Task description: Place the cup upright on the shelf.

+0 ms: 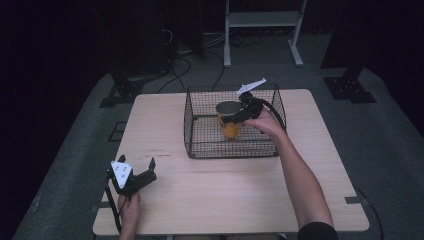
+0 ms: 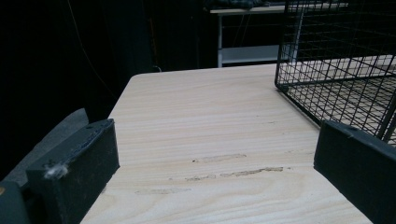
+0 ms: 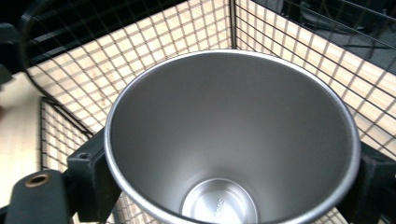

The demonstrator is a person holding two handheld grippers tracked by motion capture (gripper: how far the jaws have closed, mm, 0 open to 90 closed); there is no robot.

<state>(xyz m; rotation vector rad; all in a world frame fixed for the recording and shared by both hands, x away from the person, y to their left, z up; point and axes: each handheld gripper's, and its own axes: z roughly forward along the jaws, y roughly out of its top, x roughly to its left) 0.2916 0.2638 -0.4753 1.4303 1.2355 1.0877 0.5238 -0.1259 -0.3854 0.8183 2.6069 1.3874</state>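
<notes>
One cup: orange tumbler (image 1: 229,121) with steel lining, upright inside the wire basket (image 1: 200,145), toward its right-hand half, mouth open to the top.
Cup interior: bare and shiny in the right gripper view (image 3: 233,140), nothing inside.
Right gripper: (image 1: 239,116) jaws clamped on the tumbler just under the rim, one on each side of the wall.
Step in hand: looks like setting the tumbler down in, or lifting it out of, the basket; cannot tell which.
Doing it well: keep the cup vertical, travel straight up or down, stay off the right and far mesh walls, part the jaws only once the base sits flat.
Left gripper: (image 1: 142,176) jaws apart, holding nothing, resting on the table (image 1: 240,200) near left, well apart from the basket.
Risk: slick tapered wall, likely to slip under a loose squeeze.
</notes>
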